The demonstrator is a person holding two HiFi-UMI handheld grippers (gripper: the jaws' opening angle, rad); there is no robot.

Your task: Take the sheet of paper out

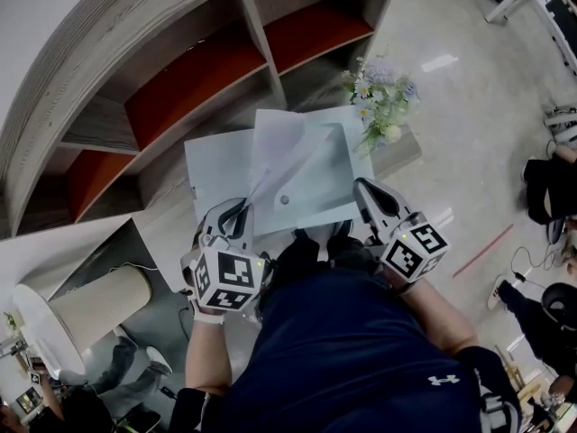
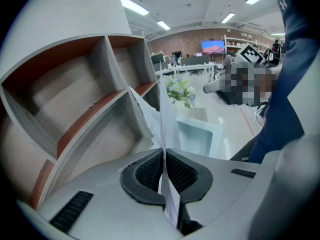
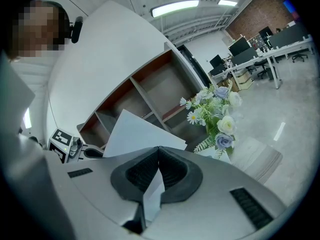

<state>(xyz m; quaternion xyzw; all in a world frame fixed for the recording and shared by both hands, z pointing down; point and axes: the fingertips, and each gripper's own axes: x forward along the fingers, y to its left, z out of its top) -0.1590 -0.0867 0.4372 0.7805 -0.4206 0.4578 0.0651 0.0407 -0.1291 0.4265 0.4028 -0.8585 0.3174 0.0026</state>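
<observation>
White sheet of paper [image 1: 279, 147], creased, tilted up over pale-blue folder [image 1: 326, 188].

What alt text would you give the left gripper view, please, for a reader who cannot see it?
The left gripper has its jaws shut on a white paper, which rises edge-on from between them. Behind it are a wooden shelf on the left, flowers in the middle and a pale blue folder just below them.

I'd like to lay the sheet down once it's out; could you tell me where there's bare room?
The red-floored shelf compartments behind the folder stand empty. The ledge below is crowded: the folder hides most of it, and the flowers fill its right end.
</observation>
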